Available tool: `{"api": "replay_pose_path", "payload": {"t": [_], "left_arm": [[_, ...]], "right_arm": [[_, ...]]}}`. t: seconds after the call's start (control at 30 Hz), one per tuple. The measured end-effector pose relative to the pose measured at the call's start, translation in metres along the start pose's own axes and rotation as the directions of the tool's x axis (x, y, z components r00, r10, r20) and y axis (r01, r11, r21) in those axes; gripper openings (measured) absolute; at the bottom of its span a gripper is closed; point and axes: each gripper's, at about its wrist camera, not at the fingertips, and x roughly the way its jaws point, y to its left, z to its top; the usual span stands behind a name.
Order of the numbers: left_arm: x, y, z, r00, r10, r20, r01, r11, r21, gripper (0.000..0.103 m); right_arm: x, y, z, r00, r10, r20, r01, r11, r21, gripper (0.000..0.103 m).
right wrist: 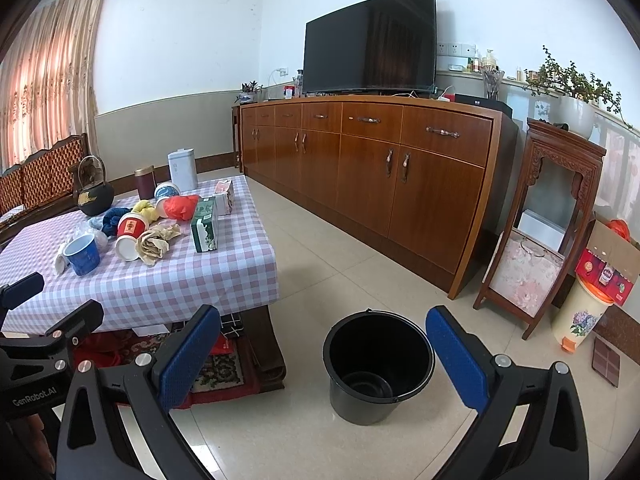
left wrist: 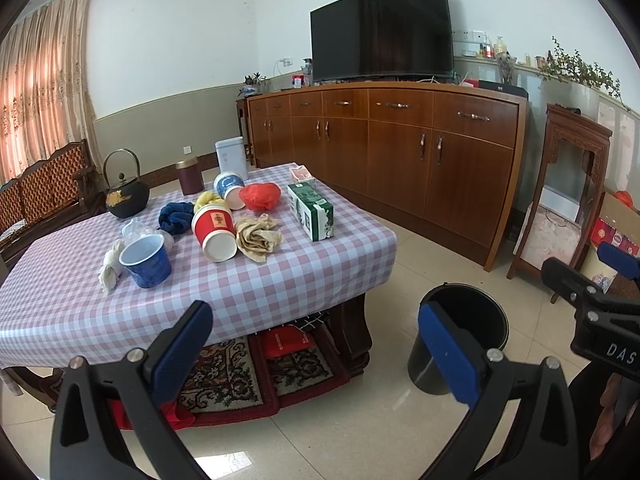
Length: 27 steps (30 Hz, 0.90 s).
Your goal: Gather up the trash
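On the checked tablecloth [left wrist: 260, 292] lies the trash: an upright blue cup [left wrist: 146, 260], a red cup [left wrist: 214, 232] on its side, a tipped blue-and-white cup [left wrist: 229, 188], a red plastic bag [left wrist: 261, 196], crumpled beige paper [left wrist: 256, 236], a white wad [left wrist: 110, 266] and clear plastic [left wrist: 136, 230]. A black bucket [right wrist: 378, 364] stands empty on the floor to the right of the table. My left gripper [left wrist: 316, 320] is open in the air off the table's near corner. My right gripper [right wrist: 323, 320] is open above the floor, near the bucket. Neither holds anything.
Also on the table are a black kettle [left wrist: 126, 196], a maroon tin [left wrist: 190, 178], a white container [left wrist: 231, 156], a green tissue box [left wrist: 311, 210], a blue cloth [left wrist: 176, 216] and a yellow cloth [left wrist: 206, 199]. A long wooden cabinet [right wrist: 380, 176] with a TV [right wrist: 370, 40] lines the far wall. A carved stand [right wrist: 548, 224] is at the right.
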Motion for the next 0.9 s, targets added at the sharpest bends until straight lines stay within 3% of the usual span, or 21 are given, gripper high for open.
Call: {"api": "replay_pose_path", "payload": {"t": [0.9], "left_arm": [[0.0009,0.0047,-0.001,1.0,-0.001,-0.002,0.001,1.0,-0.008,0.103]], "right_arm": [[-0.0037,0.0015,-0.001,1.0,0.005,0.0,-0.005,1.0,-0.011,0.103]]}}
